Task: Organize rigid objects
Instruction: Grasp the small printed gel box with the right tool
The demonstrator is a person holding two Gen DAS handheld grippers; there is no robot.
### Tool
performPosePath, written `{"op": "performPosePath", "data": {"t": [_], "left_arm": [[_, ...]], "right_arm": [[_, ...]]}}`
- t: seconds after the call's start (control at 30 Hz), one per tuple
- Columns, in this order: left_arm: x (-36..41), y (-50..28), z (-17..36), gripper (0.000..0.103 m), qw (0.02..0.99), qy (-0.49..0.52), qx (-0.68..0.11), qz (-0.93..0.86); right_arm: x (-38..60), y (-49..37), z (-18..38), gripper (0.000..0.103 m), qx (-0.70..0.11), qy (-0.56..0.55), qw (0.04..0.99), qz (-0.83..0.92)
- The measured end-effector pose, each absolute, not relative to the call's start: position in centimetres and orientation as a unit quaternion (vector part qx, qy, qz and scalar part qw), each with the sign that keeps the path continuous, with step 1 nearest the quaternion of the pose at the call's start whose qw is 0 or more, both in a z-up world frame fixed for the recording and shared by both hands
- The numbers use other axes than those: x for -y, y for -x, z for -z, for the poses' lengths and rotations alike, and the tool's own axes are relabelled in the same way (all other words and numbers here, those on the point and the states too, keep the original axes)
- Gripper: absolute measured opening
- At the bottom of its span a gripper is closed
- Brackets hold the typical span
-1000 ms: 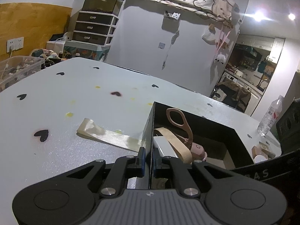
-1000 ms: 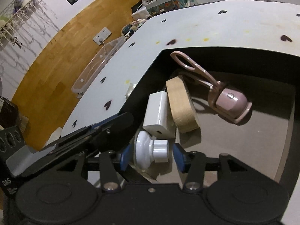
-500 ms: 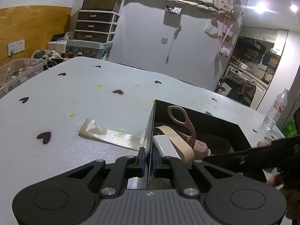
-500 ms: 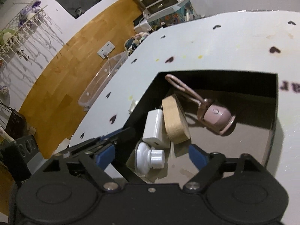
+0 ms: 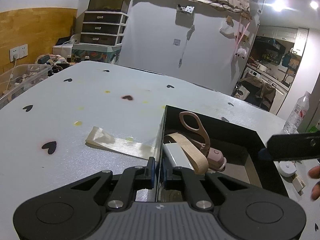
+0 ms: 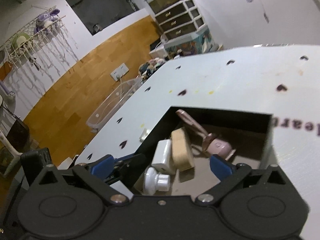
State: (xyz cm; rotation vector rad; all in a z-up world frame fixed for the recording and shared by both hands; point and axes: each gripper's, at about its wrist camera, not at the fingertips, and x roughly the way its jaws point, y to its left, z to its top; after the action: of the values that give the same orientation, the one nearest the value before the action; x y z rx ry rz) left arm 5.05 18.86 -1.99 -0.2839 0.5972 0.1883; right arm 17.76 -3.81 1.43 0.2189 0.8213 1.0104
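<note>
A tall dark drawer unit with white frame (image 5: 104, 29) stands against the grey wall, a glass tank (image 5: 109, 2) on top. A clear plastic water bottle (image 5: 298, 113) stands at the table's far right edge. What looks like a clear plastic bin (image 6: 112, 108) sits beside the table.

The right wrist view is motion-blurred throughout: the pink handled tool (image 6: 217, 145) and the tan oval band (image 6: 182, 152) inside the black open-topped box (image 6: 220, 113) lose their edges. The dark printed lettering (image 6: 298, 125) on the white table beside the box is smeared and cut by the frame's right edge. In the left wrist view, the left gripper (image 5: 158, 169) body hides the box's near corner and part of the white rectangular block (image 5: 177, 155). A bare hand (image 5: 316, 182) is cropped at the right edge. The small white round object (image 5: 287, 168) under the dark bar is partly covered.
</note>
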Motion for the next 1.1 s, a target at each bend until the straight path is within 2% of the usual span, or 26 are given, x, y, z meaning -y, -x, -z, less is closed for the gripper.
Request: {"op": "performPosePath", "data": {"t": [0.6,0.93,1.1], "left_arm": [[-18.3,-5.0,1.9,0.006,0.943,0.120,-0.295,-0.100],[-17.3,-5.3,1.7,0.006,0.941,0.097,-0.298,-0.126],[-17.1,-5.5,1.7,0.006,0.940,0.092,-0.301,-0.135]], "right_arm": [[16.2,-18.3,-3.2,0.103,-0.244,-0.114,0.926,-0.266],[22.1,-18.3,0.5,0.102,-0.279,-0.104,0.947,-0.117],[23.5,-18.2,2.9,0.087,-0.309,-0.092,0.941,-0.105]]}}
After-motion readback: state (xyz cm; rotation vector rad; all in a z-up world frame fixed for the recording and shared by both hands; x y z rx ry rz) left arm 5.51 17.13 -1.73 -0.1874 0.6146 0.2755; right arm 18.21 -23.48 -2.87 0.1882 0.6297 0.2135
